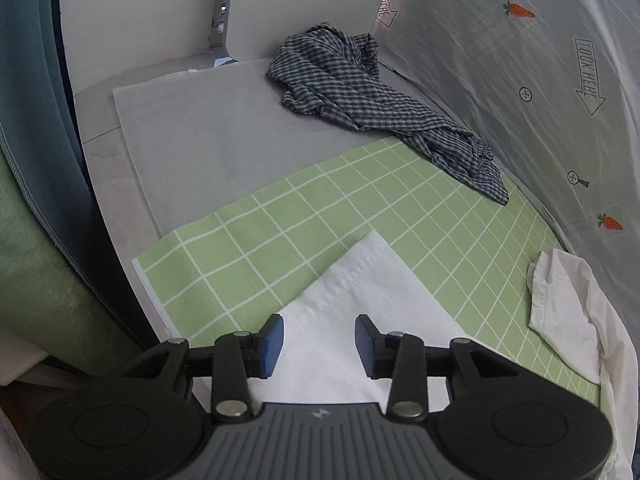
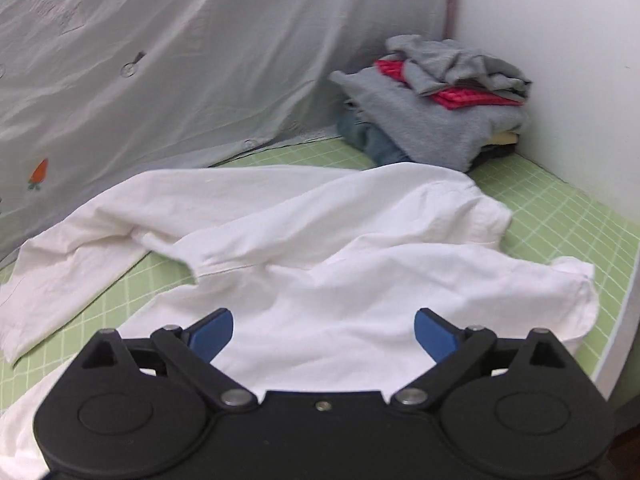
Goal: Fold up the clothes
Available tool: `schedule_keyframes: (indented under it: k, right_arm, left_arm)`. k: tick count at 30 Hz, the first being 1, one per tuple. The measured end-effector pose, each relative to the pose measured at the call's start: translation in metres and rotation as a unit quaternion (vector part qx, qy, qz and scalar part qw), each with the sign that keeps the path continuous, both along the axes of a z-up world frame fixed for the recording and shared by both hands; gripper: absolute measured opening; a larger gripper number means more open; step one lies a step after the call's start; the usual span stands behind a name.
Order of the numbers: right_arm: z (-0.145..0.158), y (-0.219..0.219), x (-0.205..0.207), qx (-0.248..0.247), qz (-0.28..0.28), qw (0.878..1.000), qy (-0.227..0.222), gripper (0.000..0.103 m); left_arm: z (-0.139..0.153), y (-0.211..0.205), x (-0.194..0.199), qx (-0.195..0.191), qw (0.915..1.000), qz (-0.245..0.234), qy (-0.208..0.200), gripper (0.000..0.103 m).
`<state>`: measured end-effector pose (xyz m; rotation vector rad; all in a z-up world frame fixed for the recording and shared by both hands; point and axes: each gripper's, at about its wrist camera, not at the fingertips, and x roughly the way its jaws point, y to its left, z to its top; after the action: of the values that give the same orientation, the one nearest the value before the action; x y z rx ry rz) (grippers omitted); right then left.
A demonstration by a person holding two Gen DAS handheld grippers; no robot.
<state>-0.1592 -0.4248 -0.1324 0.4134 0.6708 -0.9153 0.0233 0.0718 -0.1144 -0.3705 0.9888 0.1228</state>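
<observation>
A white shirt [image 2: 320,248] lies spread and rumpled on the green checked cloth [image 2: 560,216], sleeves out to the left and right. My right gripper [image 2: 324,332] is open wide just above its near part, holding nothing. In the left wrist view a flat hemmed corner of the white shirt [image 1: 360,300] lies on the green cloth [image 1: 280,224], and a bunched part [image 1: 568,308] lies at the right. My left gripper [image 1: 320,344] is open above that corner, empty.
A crumpled dark checked shirt [image 1: 372,96] lies at the back on a grey sheet [image 1: 200,132]. A stack of folded clothes [image 2: 432,100] stands in the far right corner by the white wall. A carrot-print curtain [image 1: 540,80] borders the surface.
</observation>
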Motion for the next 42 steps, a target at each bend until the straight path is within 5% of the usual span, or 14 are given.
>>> schedule_keyframes:
  k: [3,8,16,21,22,23,26,30,35,42]
  right_arm:
    - [-0.021,0.043,0.06,0.035,0.097,0.995,0.004,0.1]
    - [-0.048,0.113,0.141,0.054,0.224,0.973,0.025,0.1]
    - [-0.066,0.17,0.204,0.095,0.292,0.952,0.012,0.099]
    - [-0.073,0.191,0.227,0.098,0.297,0.948,0.053,0.07]
    - [-0.074,0.197,0.231,0.082,0.306,0.946,0.065,0.057]
    - [-0.074,0.201,0.232,0.068,0.316,0.944,0.07,0.03]
    - [-0.073,0.205,0.234,0.055,0.328,0.941,0.069,0.002]
    - [-0.066,0.189,0.235,0.068,0.305,0.949,0.032,0.0]
    - [-0.021,0.174,0.239,-0.007,0.264,0.964,-0.039,0.0]
    - [-0.046,0.156,0.237,0.022,0.24,0.971,-0.001,0.002]
  left_arm:
    - [-0.008,0.004,0.022,0.008,0.9997,-0.025,0.004,0.05]
    - [-0.034,0.01,0.06,-0.03,0.9974,-0.058,0.029,0.058]
    - [-0.074,-0.008,0.114,-0.021,0.9869,-0.141,0.075,0.061]
    - [-0.082,-0.019,0.125,-0.009,0.979,-0.186,0.083,0.061]
    - [-0.084,-0.019,0.126,-0.01,0.9784,-0.188,0.084,0.061]
    - [-0.086,-0.019,0.127,-0.014,0.9785,-0.188,0.084,0.061]
    - [-0.085,-0.019,0.129,-0.018,0.9785,-0.189,0.081,0.062]
    - [-0.083,-0.019,0.131,-0.014,0.9774,-0.193,0.085,0.062]
    - [-0.081,-0.019,0.133,-0.022,0.9771,-0.194,0.084,0.062]
    - [-0.08,-0.035,0.149,-0.062,0.9723,-0.214,0.071,0.062]
